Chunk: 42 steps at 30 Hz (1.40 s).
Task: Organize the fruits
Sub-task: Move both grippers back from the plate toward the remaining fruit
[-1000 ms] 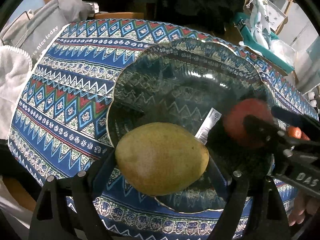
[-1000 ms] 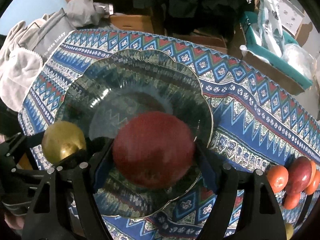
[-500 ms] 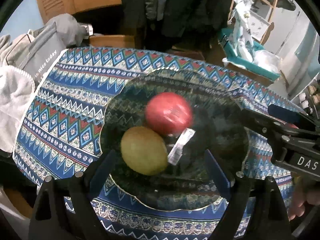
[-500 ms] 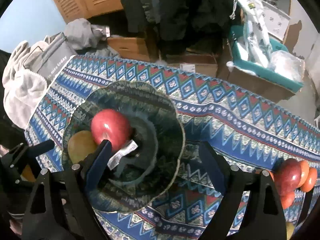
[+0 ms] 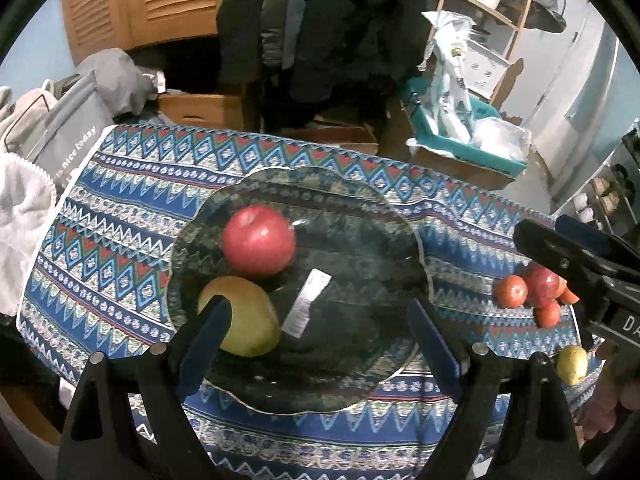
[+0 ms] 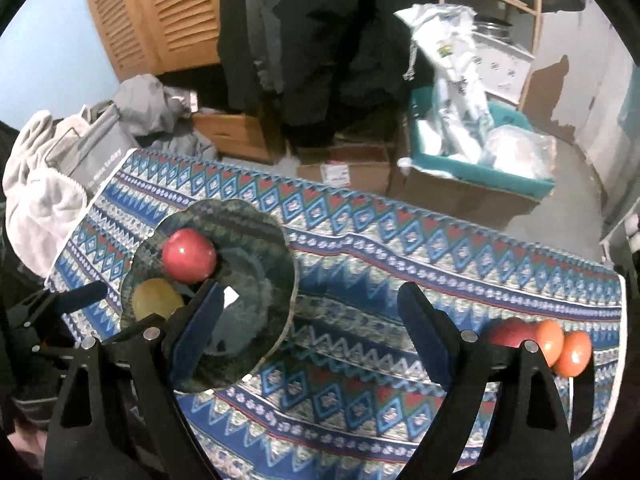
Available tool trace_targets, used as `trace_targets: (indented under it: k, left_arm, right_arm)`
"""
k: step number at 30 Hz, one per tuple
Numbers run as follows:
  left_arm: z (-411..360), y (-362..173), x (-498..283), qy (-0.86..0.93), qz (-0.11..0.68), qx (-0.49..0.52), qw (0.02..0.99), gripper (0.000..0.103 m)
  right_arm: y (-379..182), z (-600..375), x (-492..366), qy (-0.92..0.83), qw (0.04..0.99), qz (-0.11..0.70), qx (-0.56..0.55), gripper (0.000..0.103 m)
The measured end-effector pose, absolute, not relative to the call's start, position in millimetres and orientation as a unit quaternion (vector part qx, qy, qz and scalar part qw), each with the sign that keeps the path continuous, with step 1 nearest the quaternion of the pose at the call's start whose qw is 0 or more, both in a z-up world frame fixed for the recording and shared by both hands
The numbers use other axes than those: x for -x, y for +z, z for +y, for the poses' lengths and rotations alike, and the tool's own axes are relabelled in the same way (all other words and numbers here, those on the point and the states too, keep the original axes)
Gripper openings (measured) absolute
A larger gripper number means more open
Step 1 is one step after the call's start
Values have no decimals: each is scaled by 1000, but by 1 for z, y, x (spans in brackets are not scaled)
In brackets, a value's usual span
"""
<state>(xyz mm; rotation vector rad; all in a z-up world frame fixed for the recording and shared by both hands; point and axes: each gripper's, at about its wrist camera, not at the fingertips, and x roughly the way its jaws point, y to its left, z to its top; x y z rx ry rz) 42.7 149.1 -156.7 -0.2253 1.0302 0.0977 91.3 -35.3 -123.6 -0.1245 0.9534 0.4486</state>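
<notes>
A dark green glass bowl (image 5: pixel 360 216) with a scalloped rim and a glossy, patterned surface is sitting on the tabletop (image 5: pixel 120 208), which is wearing a woven cloth of blue, red and white zigzags and diamonds. Inside the bowl a smooth, round red apple (image 5: pixel 259 240) is lying touching a matte yellow-green mango (image 5: pixel 248 316), egg-shaped and duller; a white paper label (image 5: pixel 306 308) is lying flat just beside them on the bowl's floor.

You are holding your left gripper (image 5: pixel 316 340) above the near edge of the bowl, tilted steeply downward; its blue-padded fingers are standing wide apart and gripping nothing. Your right gripper (image 6: pixel 308 332) is hanging over the cloth to the right of the bowl, angled down likewise, its jaws spread wide with only cloth showing between them.

Well apart from the bowl, at the right end of the tabletop, a small heap of orange fruits (image 6: pixel 560 346) and another red apple (image 5: pixel 542 284) are lying together, with a small yellow-green fruit (image 5: pixel 572 364) near them.
</notes>
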Motion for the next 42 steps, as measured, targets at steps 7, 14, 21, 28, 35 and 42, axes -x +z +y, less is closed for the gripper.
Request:
trace_targets:
  k: [7, 14, 21, 28, 35, 42]
  left_arm:
    - [127, -145, -44, 29, 483, 103, 869, 91]
    - [94, -133, -47, 3, 478, 81, 875, 91]
    - [59, -124, -47, -23, 475, 58, 878, 91]
    - [23, -126, -46, -49, 480, 33, 875, 91]
    - [-13, -130, -44, -76, 486, 8, 870, 91]
    - [-41, -139, -45, -88, 496, -14, 863, 91]
  right_arm:
    - [-111, -70, -81, 197, 873, 443, 56, 89]
    - [-102, -110, -68, 169, 883, 435, 59, 89]
    - [-102, -156, -60, 139, 887, 438, 39, 89]
    - [-105, -203, -49, 102, 891, 442, 24, 89]
    - [-120, -247, -39, 60, 883, 465, 13, 89]
    - [-148, -286, -29, 13, 866, 500, -6, 89]
